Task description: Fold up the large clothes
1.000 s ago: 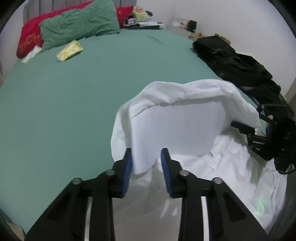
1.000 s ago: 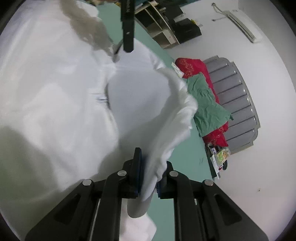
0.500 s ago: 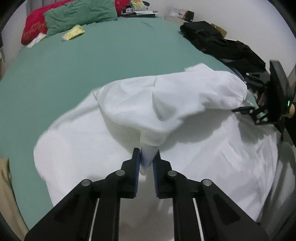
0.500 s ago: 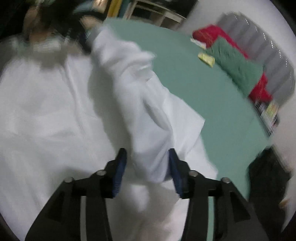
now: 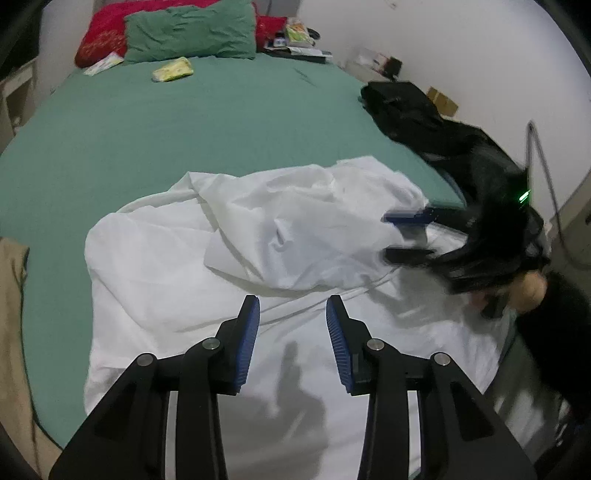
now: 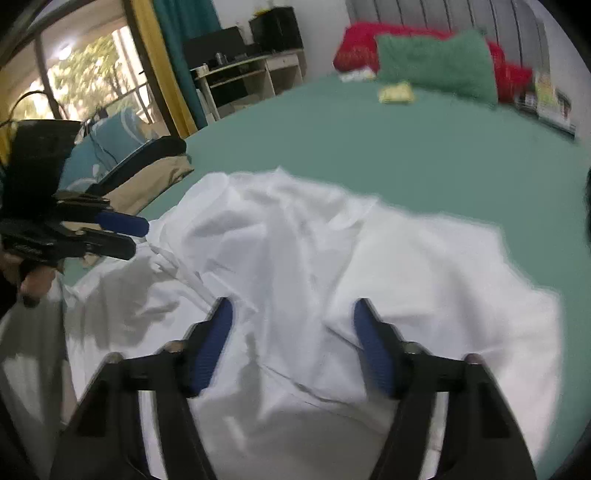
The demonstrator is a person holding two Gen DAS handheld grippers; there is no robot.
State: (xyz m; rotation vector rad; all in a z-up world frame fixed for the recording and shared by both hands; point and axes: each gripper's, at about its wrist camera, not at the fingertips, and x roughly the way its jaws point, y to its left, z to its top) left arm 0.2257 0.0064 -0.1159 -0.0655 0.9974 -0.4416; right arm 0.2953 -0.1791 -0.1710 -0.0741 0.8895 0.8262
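Both the left tongs (image 5: pixel 292 321) and right tongs (image 6: pixel 291 325) hang released and empty above the white garment (image 5: pixel 229 266), which lies rumpled, partly folded over itself, near the bed's (image 5: pixel 184 122) foot edge, apparently for regripping.

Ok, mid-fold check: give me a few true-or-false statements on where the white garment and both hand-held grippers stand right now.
1. The left hand-held gripper is clamped on the white garment. False: its jaws stand open with nothing between them.
2. The right hand-held gripper is open above the garment. True.
3. The garment lies on a green bed sheet. True.
4. The black clothes lie on top of the white garment. False: they lie beside it on the sheet.
5. A green pillow sits at the far end of the bed. True.
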